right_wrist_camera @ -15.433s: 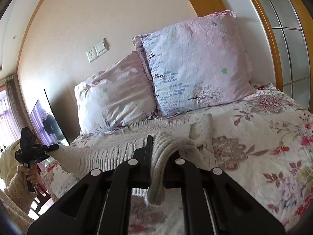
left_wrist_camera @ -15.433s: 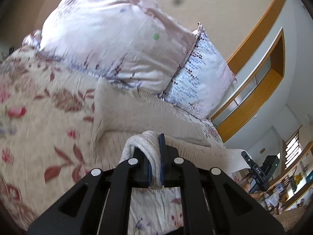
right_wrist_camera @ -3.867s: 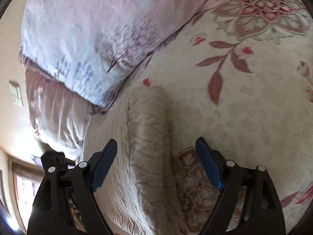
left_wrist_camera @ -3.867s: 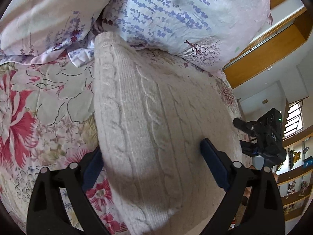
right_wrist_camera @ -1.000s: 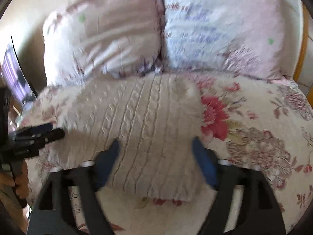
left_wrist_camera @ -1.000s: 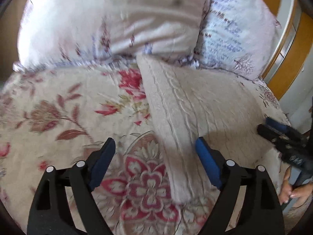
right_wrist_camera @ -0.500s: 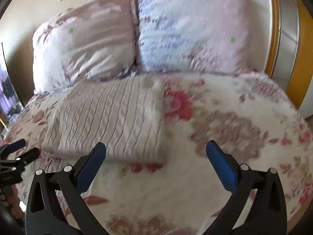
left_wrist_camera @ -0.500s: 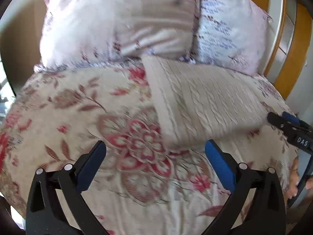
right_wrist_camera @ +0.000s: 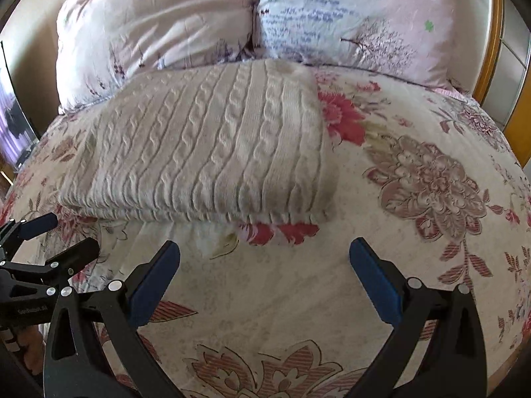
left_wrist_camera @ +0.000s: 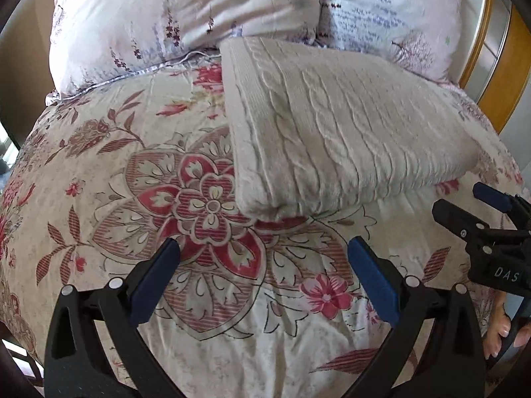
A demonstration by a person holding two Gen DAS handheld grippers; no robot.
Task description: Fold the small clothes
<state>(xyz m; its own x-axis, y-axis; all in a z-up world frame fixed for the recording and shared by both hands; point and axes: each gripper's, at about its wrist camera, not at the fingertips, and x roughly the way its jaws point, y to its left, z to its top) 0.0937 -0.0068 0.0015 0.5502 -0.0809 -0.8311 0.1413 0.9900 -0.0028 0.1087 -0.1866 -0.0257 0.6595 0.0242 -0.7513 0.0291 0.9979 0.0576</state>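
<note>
A cream cable-knit sweater [left_wrist_camera: 335, 126] [right_wrist_camera: 212, 146] lies folded into a flat rectangle on the floral bedspread [left_wrist_camera: 139, 179] [right_wrist_camera: 424, 179], its far edge against the pillows. My left gripper [left_wrist_camera: 264, 267] is open over bare bedspread, short of the sweater's near left corner, with nothing between its blue pads. Just as wide stands my right gripper [right_wrist_camera: 264, 267], open and empty in front of the sweater's near edge. Each gripper shows in the other's view: the right one [left_wrist_camera: 488, 212] at the right edge, the left one [right_wrist_camera: 56, 235] at the left edge.
Two pale pink printed pillows [left_wrist_camera: 186, 16] [right_wrist_camera: 348, 16] lean against the wall behind the sweater. A wooden frame [left_wrist_camera: 497, 76] runs along the bed's right side. A person's fingers [left_wrist_camera: 501, 328] hold the right gripper's handle. A dark screen [right_wrist_camera: 13, 112] stands left of the bed.
Both grippers have drawn back from the sweater toward the foot of the bed and sunk lower. The folded sweater has stayed in place.
</note>
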